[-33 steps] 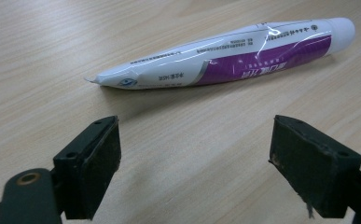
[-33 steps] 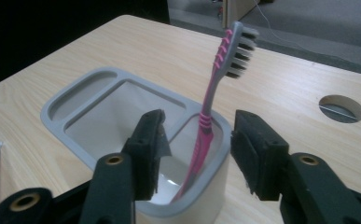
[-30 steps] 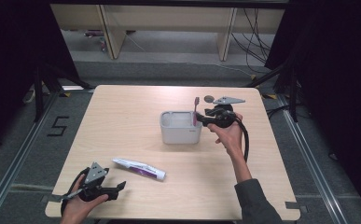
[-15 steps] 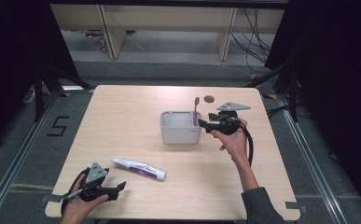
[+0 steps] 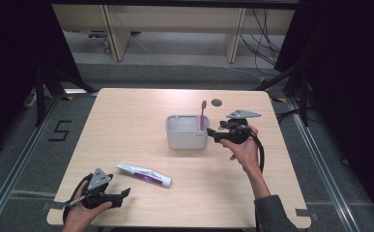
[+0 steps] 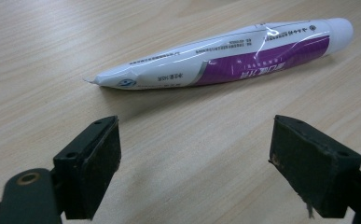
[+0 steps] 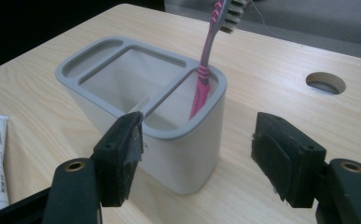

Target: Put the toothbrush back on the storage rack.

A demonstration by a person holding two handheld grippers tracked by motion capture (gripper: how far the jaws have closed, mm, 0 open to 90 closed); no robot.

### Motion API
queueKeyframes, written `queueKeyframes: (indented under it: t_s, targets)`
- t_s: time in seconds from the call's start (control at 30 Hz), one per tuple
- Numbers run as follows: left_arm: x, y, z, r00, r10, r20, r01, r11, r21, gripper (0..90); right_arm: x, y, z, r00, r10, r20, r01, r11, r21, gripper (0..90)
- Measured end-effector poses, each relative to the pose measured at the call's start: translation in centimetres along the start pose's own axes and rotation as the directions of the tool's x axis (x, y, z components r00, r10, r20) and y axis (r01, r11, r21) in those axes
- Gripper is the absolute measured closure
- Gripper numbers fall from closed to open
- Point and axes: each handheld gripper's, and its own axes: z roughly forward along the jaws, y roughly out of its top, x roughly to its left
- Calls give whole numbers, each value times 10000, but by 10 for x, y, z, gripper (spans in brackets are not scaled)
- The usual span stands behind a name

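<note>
A grey three-compartment holder (image 5: 187, 133) stands mid-table. A pink toothbrush (image 5: 203, 115) leans upright in its right end compartment, head up. My right gripper (image 5: 212, 134) hovers just right of the holder; its jaws have just been opening and nothing is between them. In the right gripper view the toothbrush (image 7: 205, 70) stands free in the holder (image 7: 218, 86), beyond the open right gripper (image 7: 197, 158). A white and purple toothpaste tube (image 5: 143, 174) lies flat near the front left. My left gripper (image 5: 119, 195) rests open just short of the tube (image 6: 225, 58), left gripper (image 6: 194, 163) empty.
The wooden table (image 5: 126, 121) has a round cable hole (image 5: 217, 102) behind the holder. The front edge lies close under the left hand. Dark floor, metal rails and desk legs surround the table.
The right gripper lowered the toothbrush into the holder's right compartment, let go of it and opened. The left gripper and the tube stayed put.
</note>
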Motion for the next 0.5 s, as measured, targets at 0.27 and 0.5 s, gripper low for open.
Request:
queueKeyframes:
  t_s: [0.27, 0.5]
  targets:
    - [1, 0, 0, 10000, 26, -43, -26, 10000, -4, 159, -1, -10, -10, 9994, -275, 211, 270, 9994, 230, 342]
    - [-1, 0, 1, 10000, -35, -24, 35, 10000, -16, 159, -4, -29, -22, 9989, -312, 363, 289, 9976, 628, 342]
